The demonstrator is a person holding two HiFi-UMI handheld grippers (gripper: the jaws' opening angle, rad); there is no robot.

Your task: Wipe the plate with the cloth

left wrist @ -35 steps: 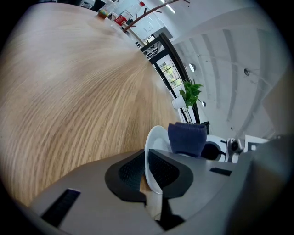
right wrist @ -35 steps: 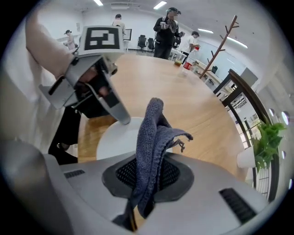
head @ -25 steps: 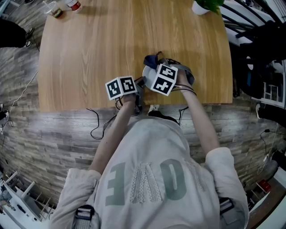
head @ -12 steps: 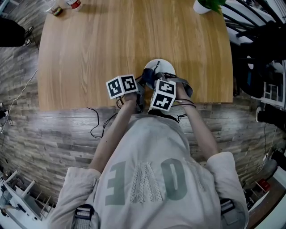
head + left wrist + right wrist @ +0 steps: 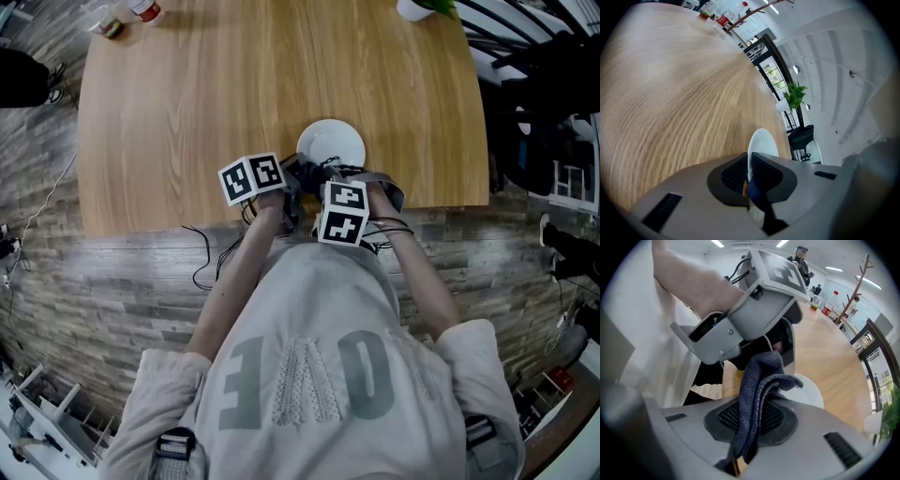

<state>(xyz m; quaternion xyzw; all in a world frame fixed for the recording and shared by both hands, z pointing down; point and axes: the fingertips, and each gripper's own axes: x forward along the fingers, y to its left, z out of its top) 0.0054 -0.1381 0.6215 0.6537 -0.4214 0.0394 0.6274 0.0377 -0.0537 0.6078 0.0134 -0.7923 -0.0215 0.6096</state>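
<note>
The white plate [image 5: 331,143] stands near the table's front edge, tilted up on its rim. My left gripper [image 5: 749,174] is shut on the plate's near rim, which runs up between its pads [image 5: 736,174]. The plate [image 5: 762,142] rises beyond the jaws. A dark blue cloth [image 5: 761,383] is folded and pinched in my right gripper [image 5: 749,422], which points steeply down just in front of the plate [image 5: 812,392]. The cloth's free end hangs beside the left gripper's body [image 5: 754,301]. A bit of blue cloth [image 5: 757,196] shows under the left jaws.
The wooden table [image 5: 187,103] stretches away beyond the plate. Bottles [image 5: 131,11] stand at its far left corner and a potted plant [image 5: 424,7] at the far right. Black cables [image 5: 202,262] hang over the front edge. Dark furniture [image 5: 544,112] stands to the right.
My right gripper has drawn the cloth back off the plate toward the table's front edge, leaving the plate's face uncovered. The left gripper has kept still on the rim.
</note>
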